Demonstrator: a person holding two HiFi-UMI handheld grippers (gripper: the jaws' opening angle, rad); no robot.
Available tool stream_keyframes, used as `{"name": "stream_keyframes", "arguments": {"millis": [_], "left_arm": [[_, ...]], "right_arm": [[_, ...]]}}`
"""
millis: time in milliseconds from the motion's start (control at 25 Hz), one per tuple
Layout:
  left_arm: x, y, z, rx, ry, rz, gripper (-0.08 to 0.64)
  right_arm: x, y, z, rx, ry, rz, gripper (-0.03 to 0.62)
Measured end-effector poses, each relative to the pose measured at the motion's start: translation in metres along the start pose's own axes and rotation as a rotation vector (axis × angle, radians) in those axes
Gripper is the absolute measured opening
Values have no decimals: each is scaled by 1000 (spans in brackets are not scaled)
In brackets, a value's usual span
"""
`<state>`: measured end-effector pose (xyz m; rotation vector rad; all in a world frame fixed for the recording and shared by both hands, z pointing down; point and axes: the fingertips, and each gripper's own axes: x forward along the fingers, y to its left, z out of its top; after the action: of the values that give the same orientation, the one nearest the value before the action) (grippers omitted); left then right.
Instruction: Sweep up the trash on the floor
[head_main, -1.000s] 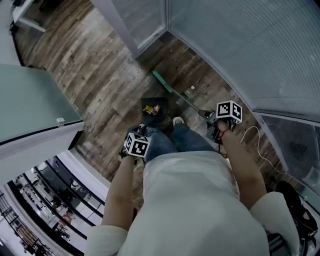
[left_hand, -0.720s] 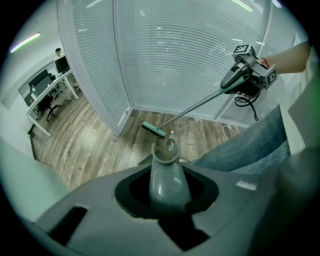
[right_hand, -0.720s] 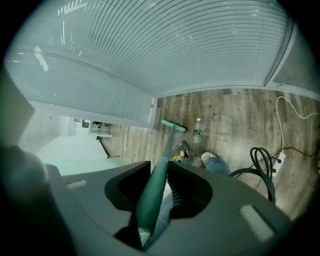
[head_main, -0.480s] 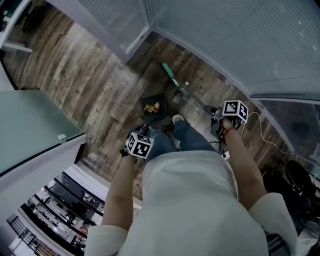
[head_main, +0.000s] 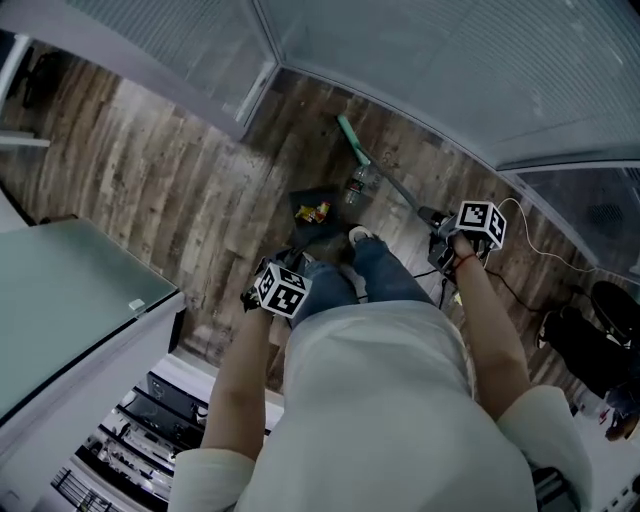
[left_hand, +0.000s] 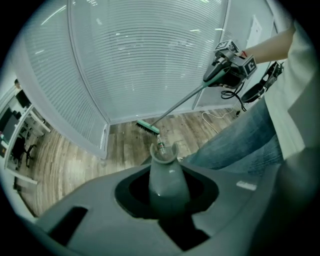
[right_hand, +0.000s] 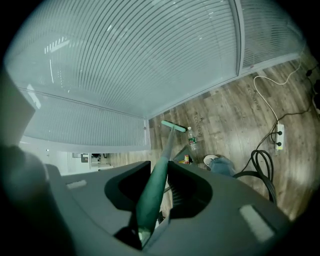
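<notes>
A green-headed broom (head_main: 347, 130) reaches out to the floor by the glass wall. Its handle (right_hand: 155, 180) runs between the jaws of my right gripper (head_main: 441, 232), which is shut on it. A clear plastic bottle (head_main: 357, 184) lies on the wood floor beside the broom's shaft, just past the black dustpan (head_main: 314, 213). Yellow and red scraps (head_main: 313, 212) sit in the pan. My left gripper (head_main: 272, 280) is shut on the dustpan's grey upright handle (left_hand: 167, 180). The left gripper view also shows the broom head (left_hand: 148, 127) and the bottle (left_hand: 161, 145).
A curved glass wall with blinds (head_main: 450, 60) borders the floor beyond the broom. The person's shoe (head_main: 358, 237) stands next to the pan. A power strip (right_hand: 278, 137) and black cables (right_hand: 260, 162) lie at the right. A grey cabinet (head_main: 70, 300) stands at the left.
The bottle has come closer to the dustpan, pushed along by the broom. The head camera has swung, so the whole floor has shifted in view. Both grippers keep their holds.
</notes>
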<state>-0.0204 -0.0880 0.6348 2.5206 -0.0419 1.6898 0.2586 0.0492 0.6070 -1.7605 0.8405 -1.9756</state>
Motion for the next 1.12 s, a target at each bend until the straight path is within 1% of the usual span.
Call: {"name": "stream_keyframes", "arguments": {"millis": [120, 320, 520, 600, 840, 1120], "left_arm": [[-2, 8, 1, 81, 10, -24, 92], [-4, 26, 3, 180, 18, -55, 92], [-4, 38, 4, 332, 31, -94, 92], [-3, 42, 6, 377, 37, -107, 92], [-2, 60, 5, 476, 56, -146, 92], [-3, 73, -3, 541, 89, -179, 92]], "right_arm": [[-5, -2, 3, 42, -53, -1, 115], [-8, -11, 8, 118, -132, -7, 115], [-5, -22, 5, 179, -188, -42, 115], [-3, -28, 4, 200, -202, -57, 115], [8, -42, -5, 261, -231, -94, 115], [21, -52, -18, 317, -273, -132, 114]]}}
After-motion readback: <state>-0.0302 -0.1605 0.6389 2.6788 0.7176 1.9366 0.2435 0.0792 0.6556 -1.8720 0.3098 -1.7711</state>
